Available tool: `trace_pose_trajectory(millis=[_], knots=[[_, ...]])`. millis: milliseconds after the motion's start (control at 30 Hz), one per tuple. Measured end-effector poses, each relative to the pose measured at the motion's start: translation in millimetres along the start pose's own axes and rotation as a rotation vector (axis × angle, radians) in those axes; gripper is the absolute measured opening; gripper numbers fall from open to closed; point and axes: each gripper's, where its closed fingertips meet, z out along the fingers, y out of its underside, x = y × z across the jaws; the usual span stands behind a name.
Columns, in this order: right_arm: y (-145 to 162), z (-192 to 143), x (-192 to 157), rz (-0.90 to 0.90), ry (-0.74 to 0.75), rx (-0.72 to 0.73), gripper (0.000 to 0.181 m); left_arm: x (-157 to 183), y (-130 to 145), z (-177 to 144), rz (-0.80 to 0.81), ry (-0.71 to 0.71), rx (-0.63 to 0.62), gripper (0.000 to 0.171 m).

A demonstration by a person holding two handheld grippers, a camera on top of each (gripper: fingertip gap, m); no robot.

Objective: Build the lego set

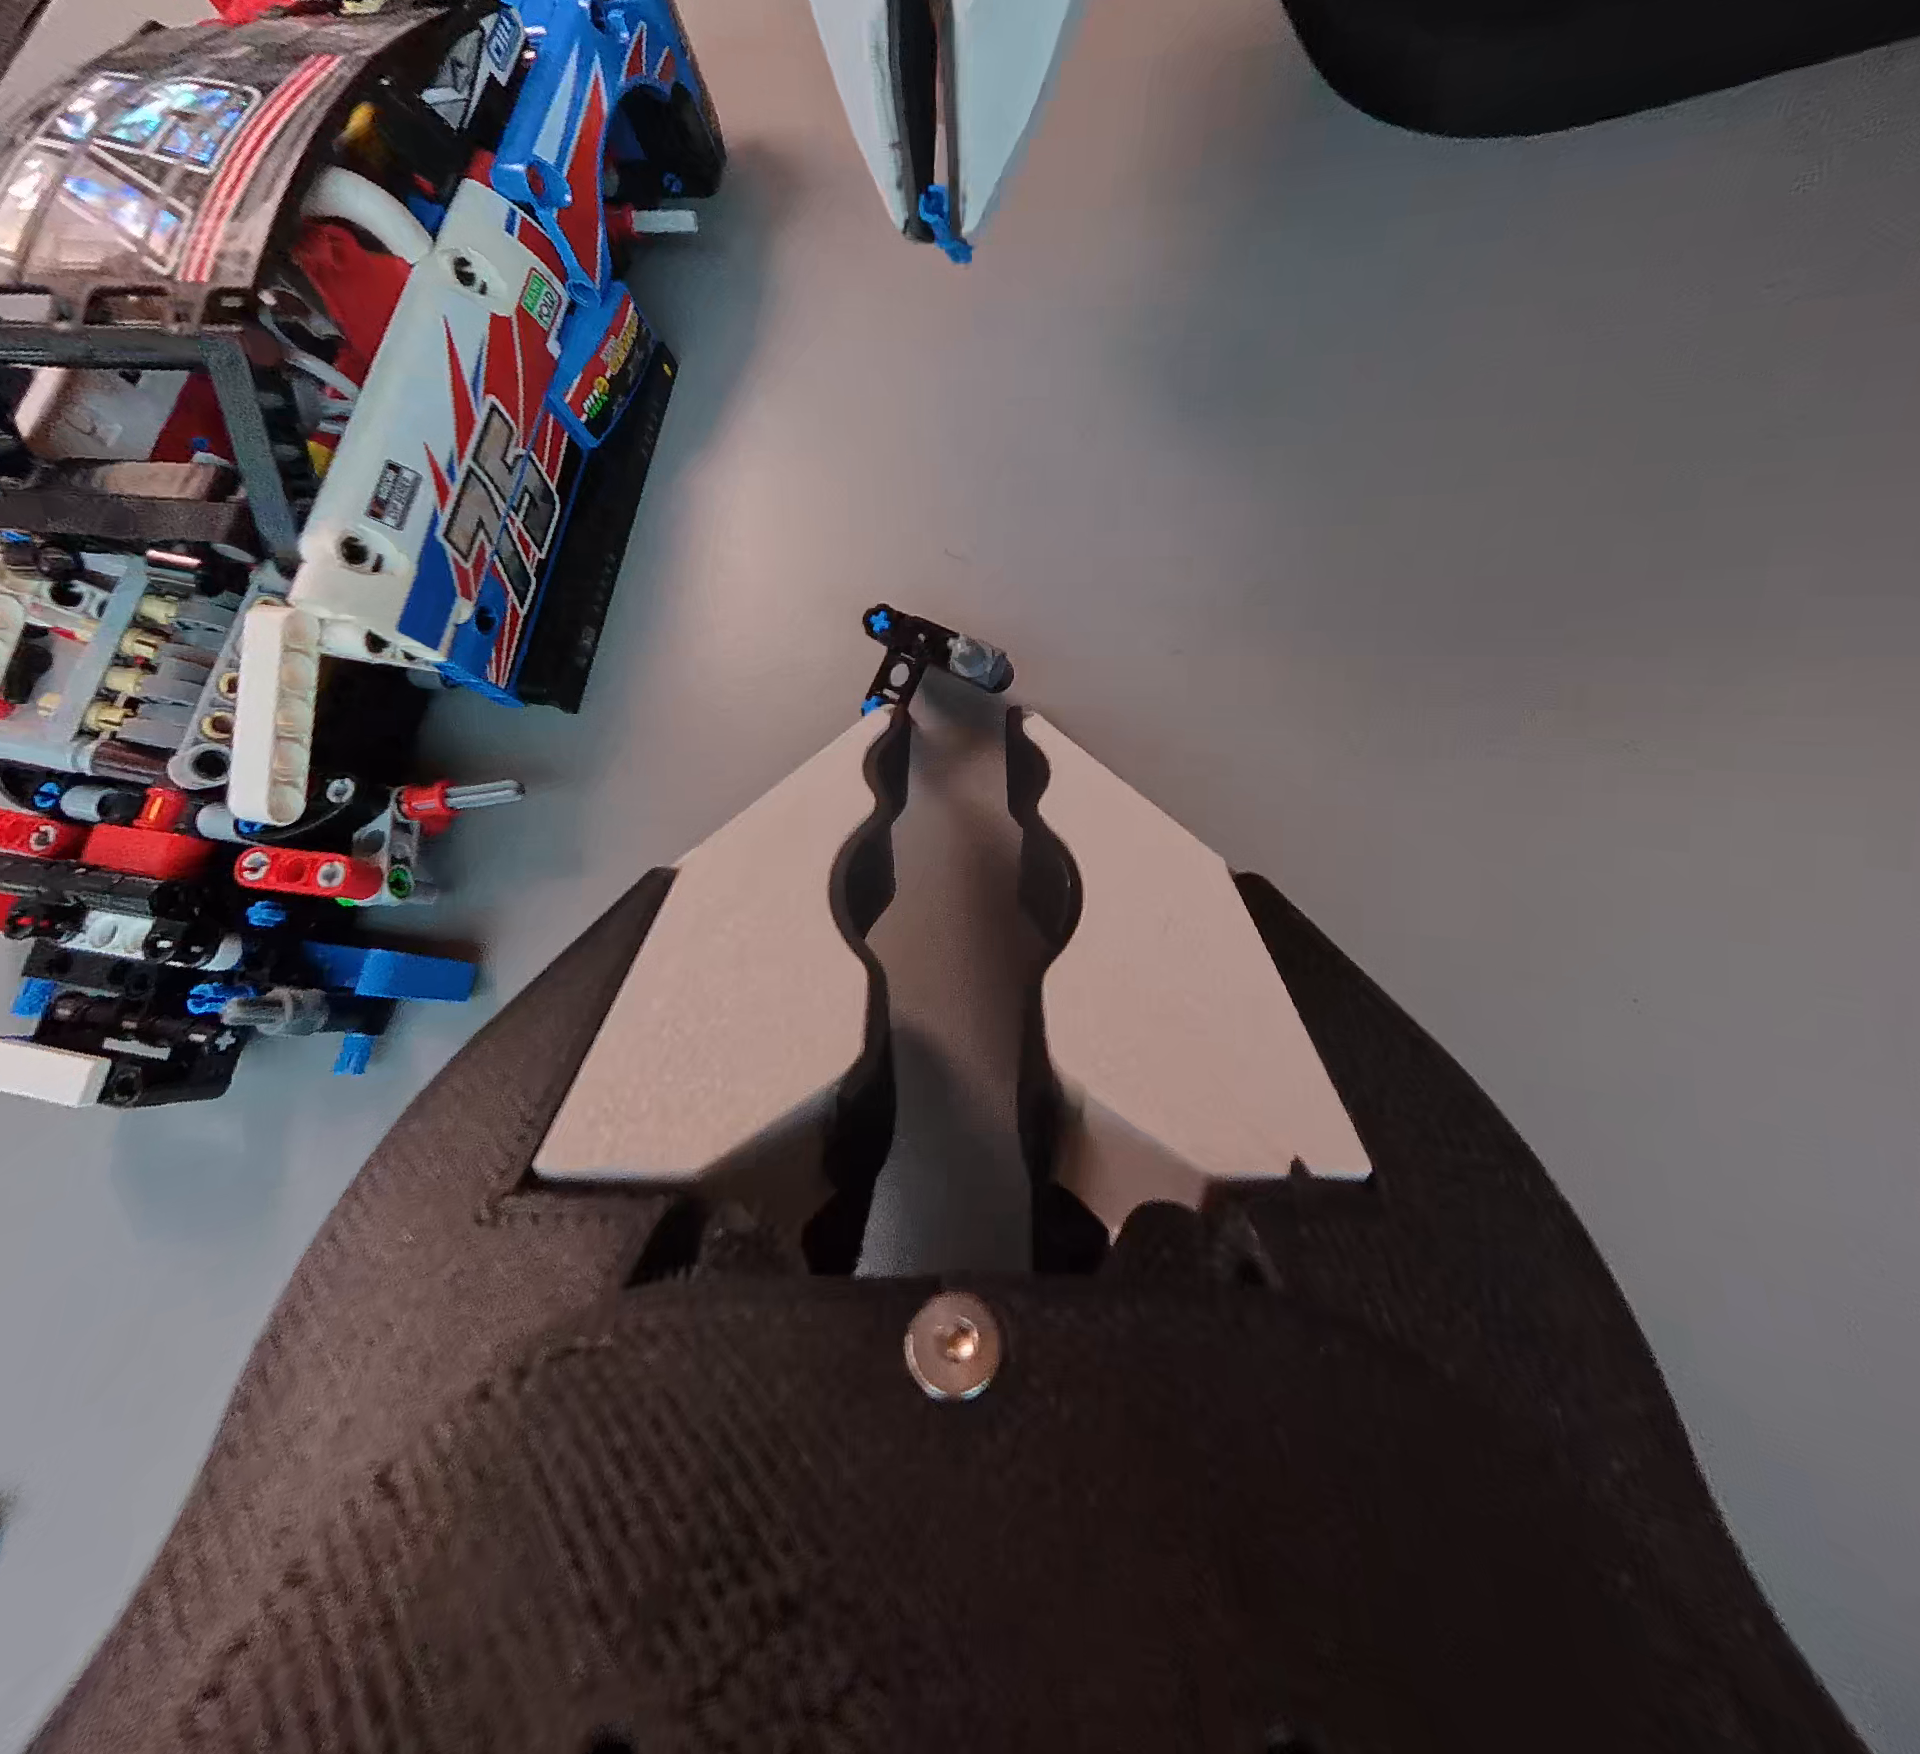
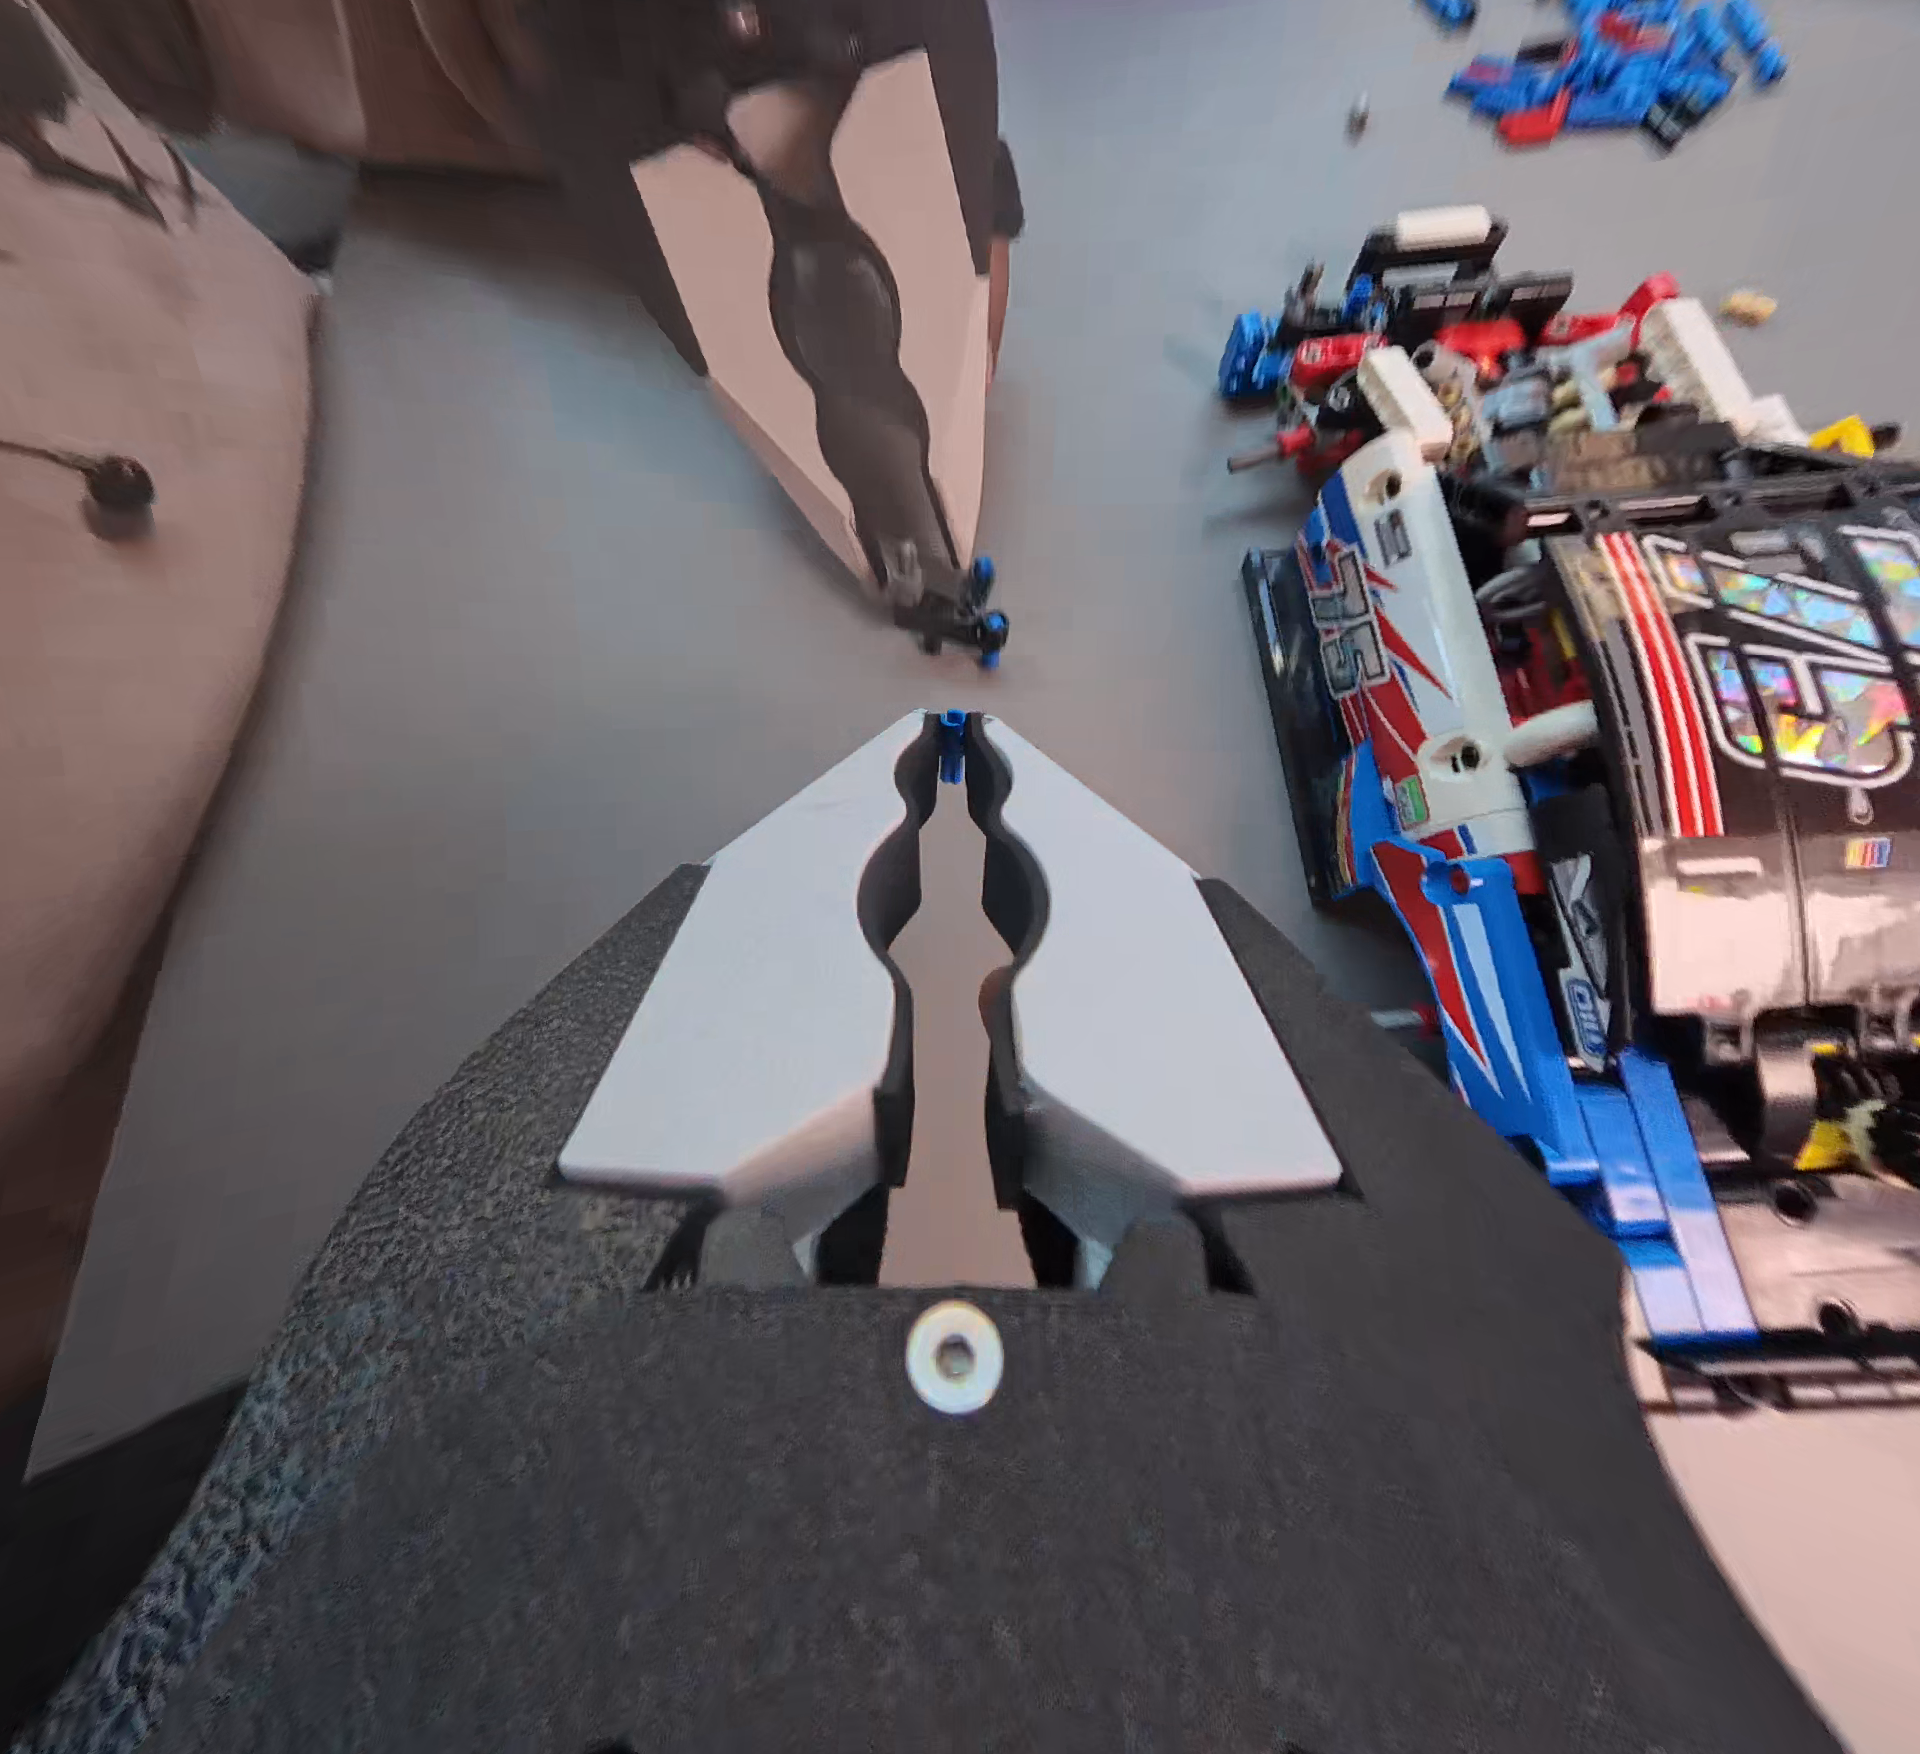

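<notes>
Plain grey tabletop [image 1: 1455,561]; soft even light.

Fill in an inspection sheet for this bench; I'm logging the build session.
Surface: grey table, bare in the middle.
Job's things: part-built car; small black-and-blue piece on the table.
Clutter: loose bricks in a far heap.
Grippers: left gripper open behind the small piece; right gripper shut on a blue pin.
Cables: nothing seen.
Surroundings: person's brown garment at the table edge.
</notes>
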Motion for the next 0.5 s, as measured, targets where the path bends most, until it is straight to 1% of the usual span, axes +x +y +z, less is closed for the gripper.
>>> trace_pose_trajectory(millis=[67, 133, 233, 333, 400, 500], knots=[[-20, -3, -8, 0.026, -0.011, 0.180, 0.002, -2, -9, -9, -0.030, 0.017, 0.053, 0.018], [-40, -8, -11, 0.053, 0.004, 0.347, 0.002, -4, -22, -19, -0.076, 0.048, 0.136, 0.018], [-71, -18, -12, 0.152, 0.018, 0.609, 0.002, 0, -53, -33, -0.143, 0.092, 0.332, 0.019], [-95, -24, -13, 0.279, 0.017, 0.815, 0.001, -2, -85, -49, -0.168, 0.033, 0.533, 0.020], [-104, -23, -14, 0.356, -0.007, 0.898, 0.001, -6, -96, -58, -0.163, -0.020, 0.601, 0.018], [-107, -17, -12, 0.378, 0.001, 0.925, 0.001, -8, -101, -69, -0.169, -0.039, 0.645, 0.013]])
